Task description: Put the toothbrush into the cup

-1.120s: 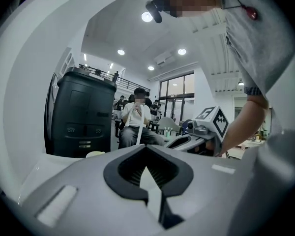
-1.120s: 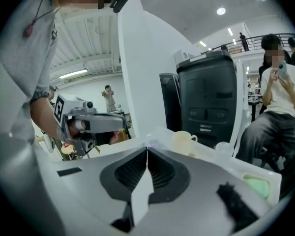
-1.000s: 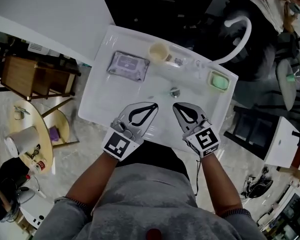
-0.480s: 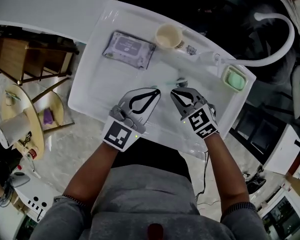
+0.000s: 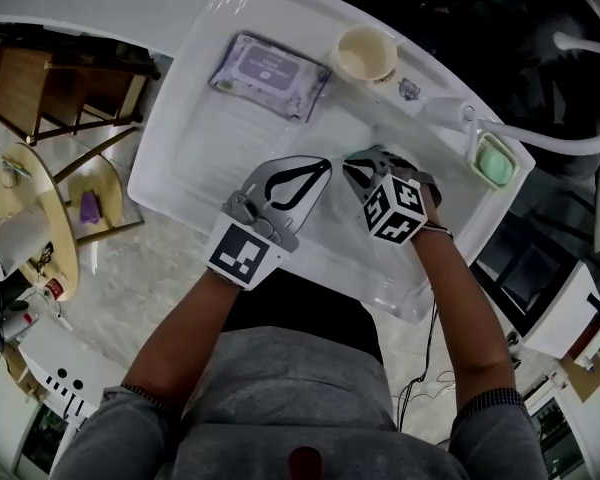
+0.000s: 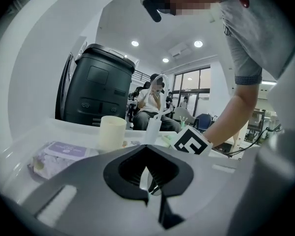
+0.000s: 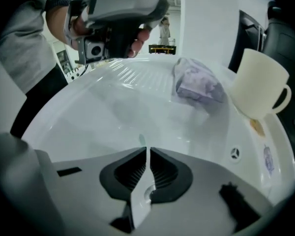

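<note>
The cream cup point(image 5: 366, 54) point(image 7: 259, 85) point(image 6: 112, 132) stands upright on the far rim of the white sink point(image 5: 195, 158). My right gripper point(image 5: 350, 163) point(image 7: 146, 151) is down in the basin, shut on the toothbrush point(image 7: 140, 196). Its white handle runs between the jaws, and a pale green tip pokes out just past them. In the head view the toothbrush is hidden by the grippers. My left gripper point(image 5: 323, 166) point(image 6: 146, 147) hovers just left of the right one, shut with nothing in it.
A purple pack of wipes point(image 5: 270, 76) point(image 7: 197, 85) lies on the sink's back left ledge. A green soap dish point(image 5: 493, 160) and a white faucet point(image 5: 450, 116) sit at the back right. A wooden chair point(image 5: 40, 103) and a round side table point(image 5: 35, 233) stand left of the sink.
My right gripper has moved forward and left into the basin, rolled over, and now has the toothbrush between its jaws. The left gripper has edged forward a little.
</note>
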Available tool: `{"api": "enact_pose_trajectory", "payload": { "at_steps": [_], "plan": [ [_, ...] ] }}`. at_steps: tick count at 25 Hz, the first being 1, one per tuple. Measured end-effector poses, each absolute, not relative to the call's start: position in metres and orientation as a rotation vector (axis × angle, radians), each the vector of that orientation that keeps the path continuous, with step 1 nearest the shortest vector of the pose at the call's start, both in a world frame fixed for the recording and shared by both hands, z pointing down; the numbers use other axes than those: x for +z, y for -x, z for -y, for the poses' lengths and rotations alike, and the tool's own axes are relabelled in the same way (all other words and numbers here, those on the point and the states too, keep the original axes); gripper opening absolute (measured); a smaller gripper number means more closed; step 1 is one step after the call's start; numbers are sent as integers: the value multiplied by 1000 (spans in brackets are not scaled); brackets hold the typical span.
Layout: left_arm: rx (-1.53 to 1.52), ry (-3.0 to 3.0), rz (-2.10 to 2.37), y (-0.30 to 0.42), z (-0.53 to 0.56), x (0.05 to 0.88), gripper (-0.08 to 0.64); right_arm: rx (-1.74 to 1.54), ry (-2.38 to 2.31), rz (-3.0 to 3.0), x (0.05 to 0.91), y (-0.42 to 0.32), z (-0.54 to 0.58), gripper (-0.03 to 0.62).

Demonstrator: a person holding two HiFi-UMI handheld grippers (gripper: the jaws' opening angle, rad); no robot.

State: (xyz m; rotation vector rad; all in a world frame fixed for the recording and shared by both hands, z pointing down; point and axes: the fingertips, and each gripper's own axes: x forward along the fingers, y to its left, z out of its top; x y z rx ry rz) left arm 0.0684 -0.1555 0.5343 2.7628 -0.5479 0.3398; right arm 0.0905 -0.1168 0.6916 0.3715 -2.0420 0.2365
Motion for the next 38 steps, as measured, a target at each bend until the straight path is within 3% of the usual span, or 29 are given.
{"api": "enact_pose_trajectory", "payload": {
  "at_steps": [15, 24, 28, 38],
  "plan": [
    [326, -2720, 617, -62, 164, 549, 8, 127, -10, 1880, 758, -83, 110, 98],
    [312, -2691, 683, -51, 168, 552, 8, 67, 84, 1838, 781, -78, 113, 98],
    [303, -2676, 715, -45, 171, 551, 8, 30, 109, 1814, 782, -78, 116, 54],
    [315, -2670, 749, -40, 169, 543, 8, 42, 71, 1782, 783, -77, 117, 31]
  ]
}}
